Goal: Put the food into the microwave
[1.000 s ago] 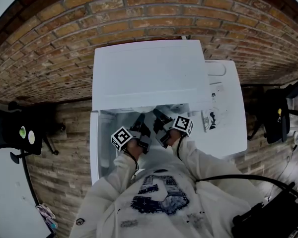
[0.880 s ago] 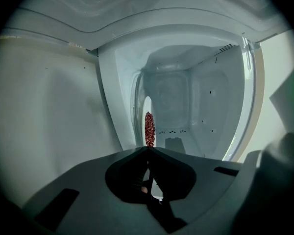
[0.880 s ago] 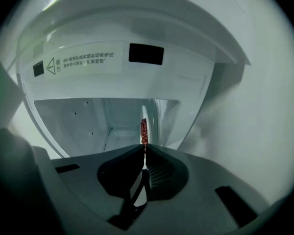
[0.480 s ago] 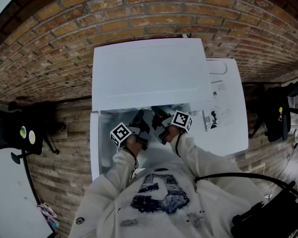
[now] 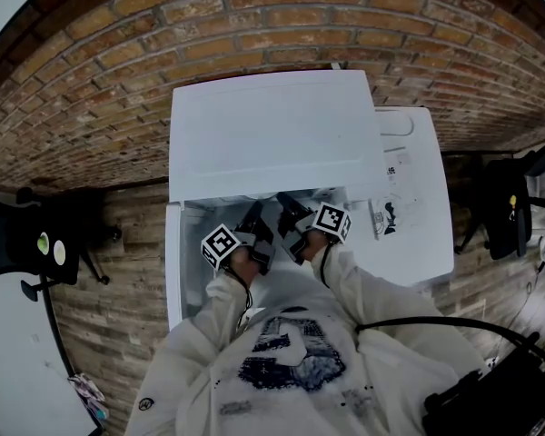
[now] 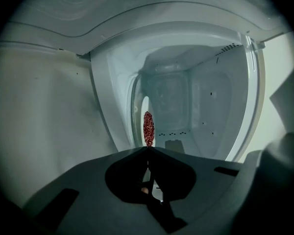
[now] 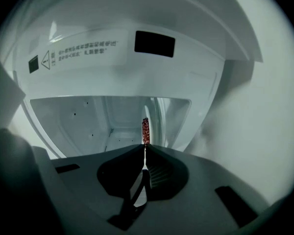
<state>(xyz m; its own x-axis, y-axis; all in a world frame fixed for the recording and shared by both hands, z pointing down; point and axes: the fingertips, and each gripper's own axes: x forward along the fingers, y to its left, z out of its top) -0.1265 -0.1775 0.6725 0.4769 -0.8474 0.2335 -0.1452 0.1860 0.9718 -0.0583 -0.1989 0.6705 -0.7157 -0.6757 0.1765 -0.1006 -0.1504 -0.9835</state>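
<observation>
Food (image 6: 148, 129), 1, clamped by 2 grippers (image 6: 147, 150) (image 7: 145, 148).

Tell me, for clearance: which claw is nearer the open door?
The left claw: the white microwave door stands beside it; the right claw lies farther off.

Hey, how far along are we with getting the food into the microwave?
Done: the white microwave stands open, its cavity bare in both gripper views. In hand: the left gripper and right gripper are each shut on the rim of a thin pale dish carrying red speckled food, held at the opening. Left: slide it in, release, withdraw and close the door.
</observation>
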